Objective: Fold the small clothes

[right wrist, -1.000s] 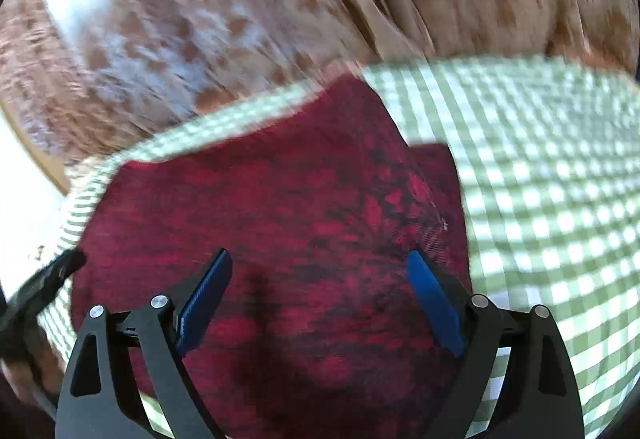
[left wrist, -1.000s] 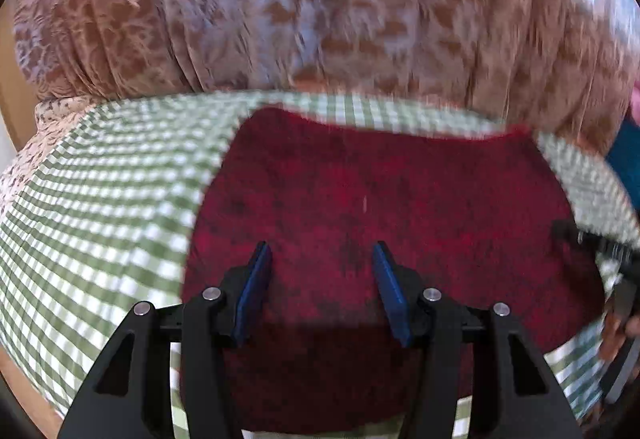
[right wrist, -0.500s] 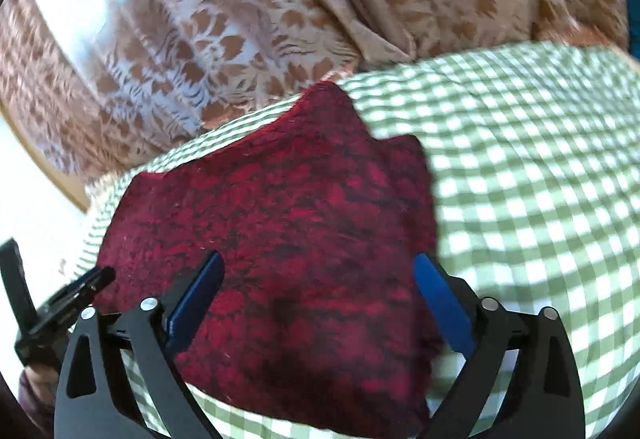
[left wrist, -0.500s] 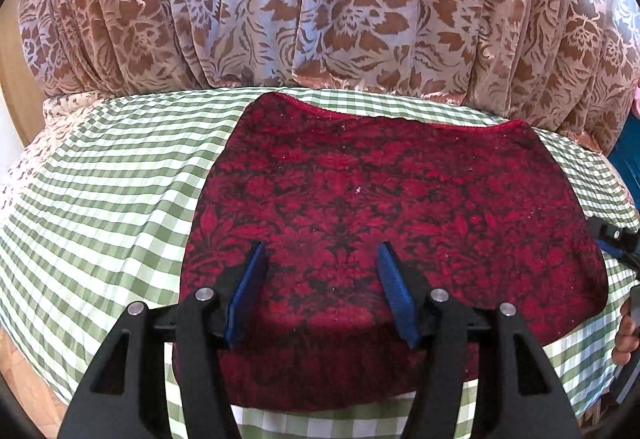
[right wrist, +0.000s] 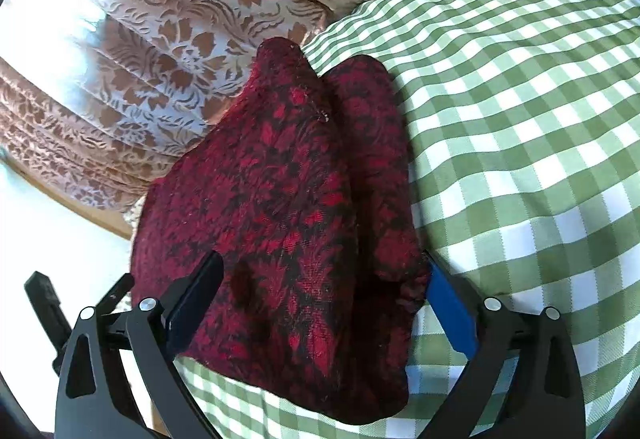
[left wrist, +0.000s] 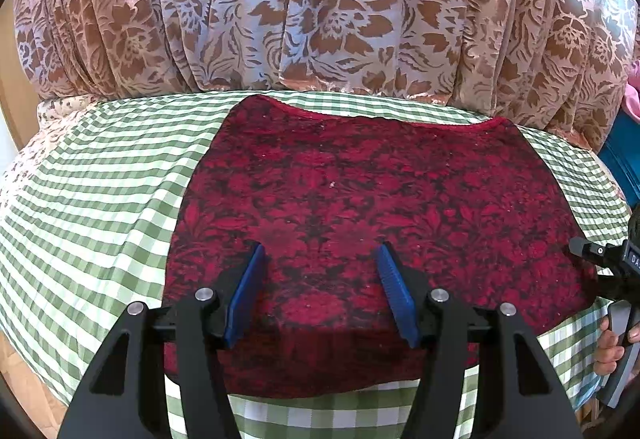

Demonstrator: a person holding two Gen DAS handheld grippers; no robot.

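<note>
Fabric fills both of my wrist views. On the desk lies a small dark red garment (left wrist: pixel 360 199), a thick, slightly fuzzy knit with a black leaf-and-flower pattern woven through it. It lies flat in the middle of the desk, reaching from near the far edge to near the near edge. Its far hem curves gently and carries a plain red rib. In my right view its right side (right wrist: pixel 372 175) is doubled over into a soft, rounded ridge running away from me.

Under it is a green and white checked tablecloth (left wrist: pixel 100 191), thin cotton with fine wrinkles, draped over a rounded desk edge. Behind the far edge hangs a pleated curtain (left wrist: pixel 320 7), shiny pinkish beige with brown cut-out flowers; bright daylight comes through it on the left of my right view.

My left claw (left wrist: pixel 320 271) hangs over the near middle of the garment, black arms with ribbed blue pads, partly spread and released, nothing pinched. My right claw (right wrist: pixel 324 303) is spread very wide and released, straddling the garment's near right corner; its pads stand either side of the folded ridge without pressing it.

At the right edge of my left view, a hand (left wrist: pixel 612 343) wraps the other tool's grey handle, beside a blue object (left wrist: pixel 624 167).
</note>
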